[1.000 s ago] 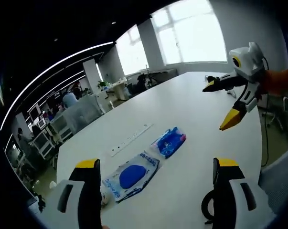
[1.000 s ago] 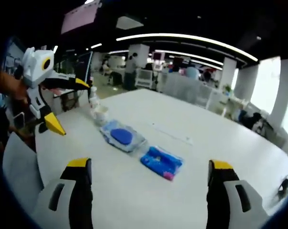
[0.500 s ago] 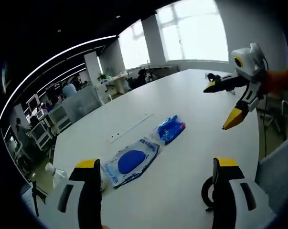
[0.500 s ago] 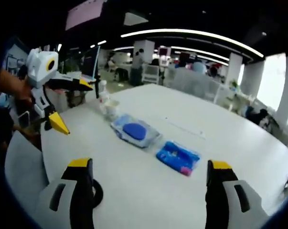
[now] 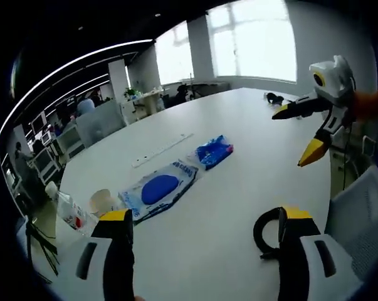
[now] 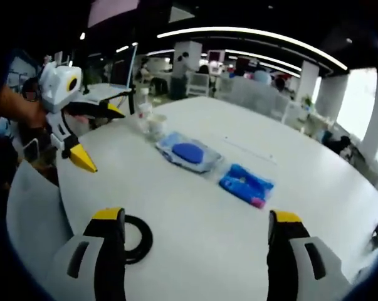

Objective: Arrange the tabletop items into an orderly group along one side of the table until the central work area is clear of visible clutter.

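A white wipes pack with a blue oval (image 5: 156, 188) lies mid-table, and a blue pouch (image 5: 212, 150) sits just beyond it. A paper cup (image 5: 103, 202) and a small bottle (image 5: 66, 210) stand at the table's corner. A black ring (image 5: 267, 231) lies near the front edge. My left gripper (image 5: 205, 214) is open above the table, holding nothing. My right gripper (image 5: 295, 137) hangs open in the air at the right. In the right gripper view, the wipes pack (image 6: 190, 152), pouch (image 6: 246, 185), cup (image 6: 156, 123) and ring (image 6: 138, 238) lie ahead of my open right gripper (image 6: 195, 216). The left gripper (image 6: 101, 138) hovers at the left.
A flat white power strip (image 5: 160, 149) runs along the table's middle. A small black object (image 5: 275, 98) sits at the far end. A pale chair back (image 5: 364, 213) stands close to the near edge. Desks and people fill the office behind.
Both views have drawn back along the table, so the black ring, cup and bottle now show. The items on the table lie where they were. Both grippers stay open.
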